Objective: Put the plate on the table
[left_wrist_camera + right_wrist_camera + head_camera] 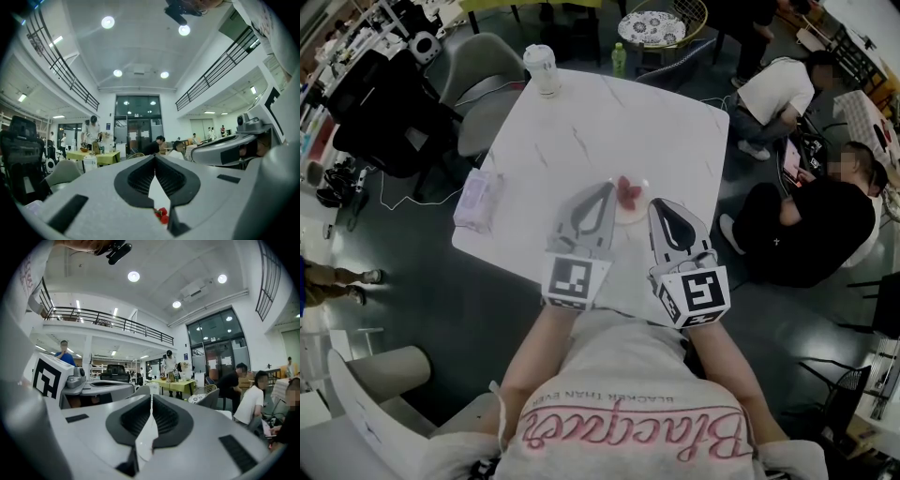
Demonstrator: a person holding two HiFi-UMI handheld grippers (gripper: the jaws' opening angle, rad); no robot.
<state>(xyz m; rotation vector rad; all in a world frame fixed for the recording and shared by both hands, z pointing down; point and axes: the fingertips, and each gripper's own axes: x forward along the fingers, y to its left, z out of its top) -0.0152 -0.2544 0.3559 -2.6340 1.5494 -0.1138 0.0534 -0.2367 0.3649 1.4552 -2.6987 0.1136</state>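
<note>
Head view, plate: the plate (630,216) is sitting toward the near edge of the table (609,122), between the two gripper tips.
Head view, contents: red fruit (629,193) is lying on the plate.
Head view, attitude: the plate is lying level and face up. It is round, so it is showing no long axis.
Head view, left gripper: the left gripper (608,187) is hanging with its tip over the plate's left rim and leaning right.
Head view, right gripper: the right gripper (660,202) is hanging with its tip at the plate's right rim.
Head view, surface: the white marbled table is also carrying a cup (542,68) at the far edge and a pale pack (476,200) at the left edge.
Head view, room: a dark floor is running round the table, a grey chair (483,61) is standing at the far left, and people (811,220) are sitting at the right.
Left gripper view, claw: the jaws are meeting at their tips and clamping nothing. The slit behind the tips is showing white and the red fruit.
Left gripper view, room: ceiling lights (108,22) are shining in a high hall, and a yellow table (101,157) is standing far off.
Right gripper view, claw: the jaws are pressing tip to tip. The slit is showing a white surface, and I cannot tell whether it is plate or table.
Right gripper view, room: a railed balcony (108,317) is running along the left.
</note>
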